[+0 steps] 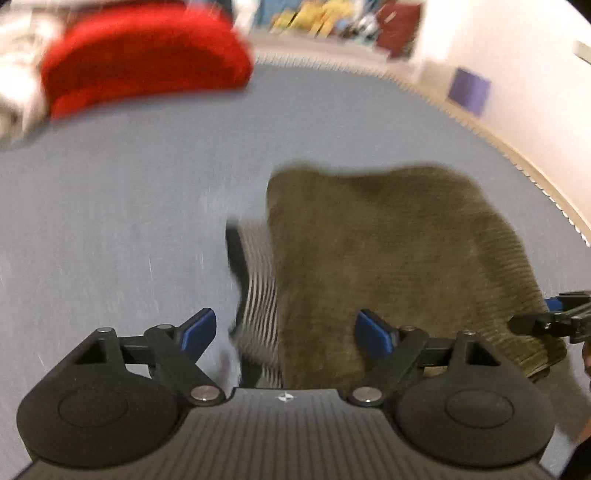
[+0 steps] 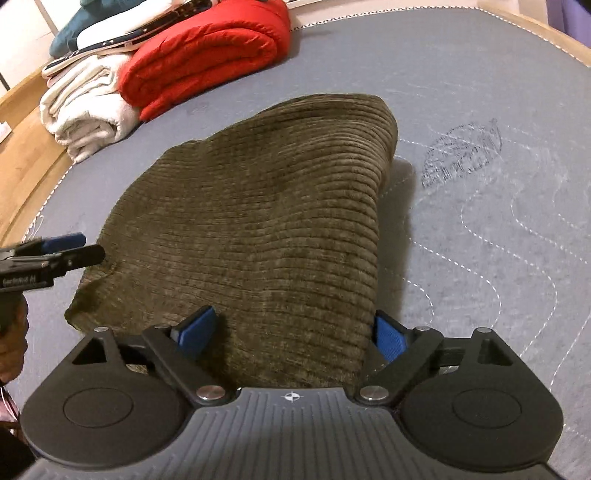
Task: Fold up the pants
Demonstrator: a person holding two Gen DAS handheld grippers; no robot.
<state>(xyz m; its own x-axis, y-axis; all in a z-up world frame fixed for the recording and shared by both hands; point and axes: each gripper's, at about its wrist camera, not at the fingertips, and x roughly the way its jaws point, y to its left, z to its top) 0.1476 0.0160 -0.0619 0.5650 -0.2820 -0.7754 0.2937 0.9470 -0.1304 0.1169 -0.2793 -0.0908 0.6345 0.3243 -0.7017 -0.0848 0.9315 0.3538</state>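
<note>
Olive-brown corduroy pants (image 2: 266,221) lie folded in a compact pile on the grey quilted bed surface (image 2: 480,92). They also show in the left wrist view (image 1: 388,251), blurred, with a black-and-white striped lining (image 1: 260,295) showing at their left edge. My right gripper (image 2: 291,332) is open, its blue pads on either side of the pile's near end. My left gripper (image 1: 286,332) is open over the pile's near left edge. It also shows in the right wrist view (image 2: 70,247), at the pile's left side. The right gripper's tip (image 1: 546,317) shows at the right edge of the left wrist view.
A folded red blanket (image 2: 207,55) and a rolled cream towel (image 2: 85,107) lie at the far left of the bed, with more folded laundry (image 2: 122,26) behind. The wooden bed frame (image 2: 26,166) runs along the left. A white wall (image 1: 517,74) is at the right.
</note>
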